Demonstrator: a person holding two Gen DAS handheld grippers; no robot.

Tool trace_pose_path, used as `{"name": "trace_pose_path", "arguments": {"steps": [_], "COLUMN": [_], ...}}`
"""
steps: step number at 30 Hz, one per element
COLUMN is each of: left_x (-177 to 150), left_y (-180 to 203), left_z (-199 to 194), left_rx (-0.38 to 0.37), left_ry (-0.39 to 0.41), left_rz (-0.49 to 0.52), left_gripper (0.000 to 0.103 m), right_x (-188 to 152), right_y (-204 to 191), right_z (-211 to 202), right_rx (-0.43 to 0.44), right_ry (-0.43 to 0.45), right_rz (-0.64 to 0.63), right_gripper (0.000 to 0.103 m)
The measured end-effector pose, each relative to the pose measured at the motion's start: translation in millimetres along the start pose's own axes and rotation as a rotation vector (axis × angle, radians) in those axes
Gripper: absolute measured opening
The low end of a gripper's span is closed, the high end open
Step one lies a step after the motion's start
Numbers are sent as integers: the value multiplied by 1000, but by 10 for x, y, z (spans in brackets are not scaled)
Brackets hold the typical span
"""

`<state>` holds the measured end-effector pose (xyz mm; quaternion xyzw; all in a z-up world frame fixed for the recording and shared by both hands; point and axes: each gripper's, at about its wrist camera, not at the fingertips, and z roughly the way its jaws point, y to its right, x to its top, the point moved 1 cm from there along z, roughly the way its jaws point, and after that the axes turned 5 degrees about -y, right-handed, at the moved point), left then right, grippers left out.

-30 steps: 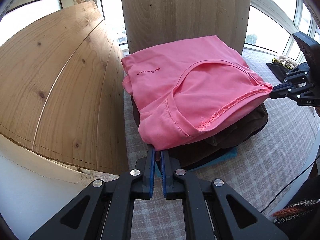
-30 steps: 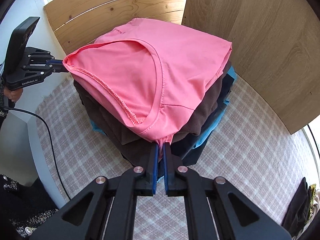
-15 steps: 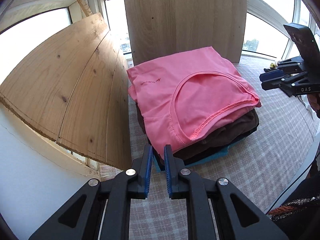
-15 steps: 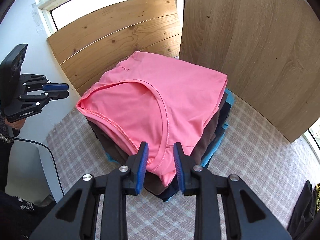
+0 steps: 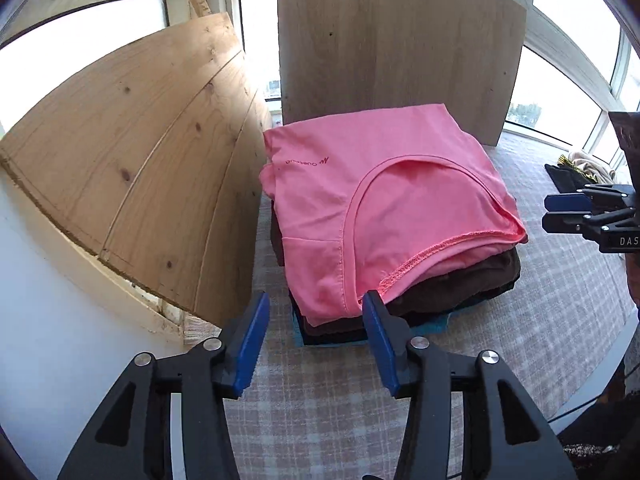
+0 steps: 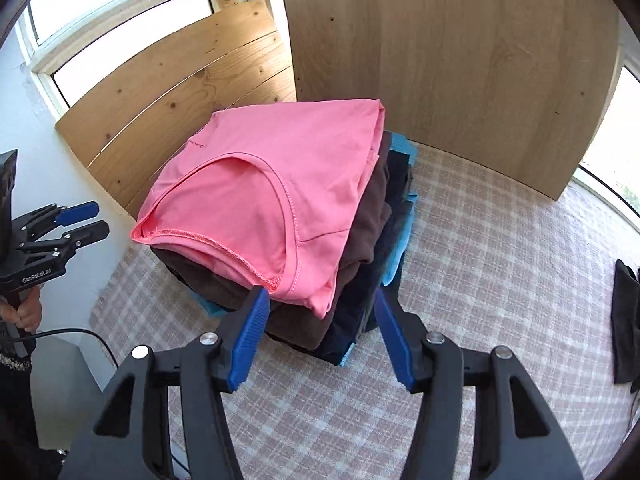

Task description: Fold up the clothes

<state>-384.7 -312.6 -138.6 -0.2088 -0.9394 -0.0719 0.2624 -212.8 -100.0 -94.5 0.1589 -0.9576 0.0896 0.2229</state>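
Observation:
A folded pink shirt [image 5: 384, 208] [image 6: 272, 196] lies on top of a stack of folded clothes [image 6: 360, 248] in brown, navy and blue. My left gripper [image 5: 316, 304] hovers just before the stack's near corner. Its jaws are opening, and the pink hem shows between them without either pad pressing it. My right gripper [image 6: 320, 300] hangs over the opposite corner. Its jaws are opening too, with nothing gripped. Each gripper also shows in the other's view: the right gripper [image 5: 560, 212] beside the stack, and the left gripper [image 6: 82, 220] at the far left.
The stack rests on a checked cloth [image 6: 480, 280]. A pine plank panel [image 5: 152, 168] and a tall wood board [image 5: 400, 40] stand close behind it, before windows. Dark and pale clothes [image 5: 572, 168] lie at the right. A hand [image 6: 28, 312] and a cable [image 6: 80, 334] are at the left.
Both grippers were shut on the pink shirt's corners. They have let go, opened wide and drawn back and up, and the shirt now lies flat on the stack.

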Motion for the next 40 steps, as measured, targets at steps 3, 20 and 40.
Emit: {"name": "trace_pose_path", "arguments": {"steps": [3,20,40], "left_x": [-56,-497,-1150], "left_y": [185,1089,1828], "left_z": [-296,-764,-1762], "left_rx": [19,-1,103], "left_ry": [52,94,177], "left_rz": [-23,-16,-162], "left_gripper": [51,63,76], "right_x": [-122,-775,-1637], "right_y": [-73,-516,-349], "right_z": [-140,-898,-1675], "right_rx": [-59,-170,-120], "right_ry": [15,146,202], "right_rz": [34,128,18], "right_gripper": [54,54,54]}}
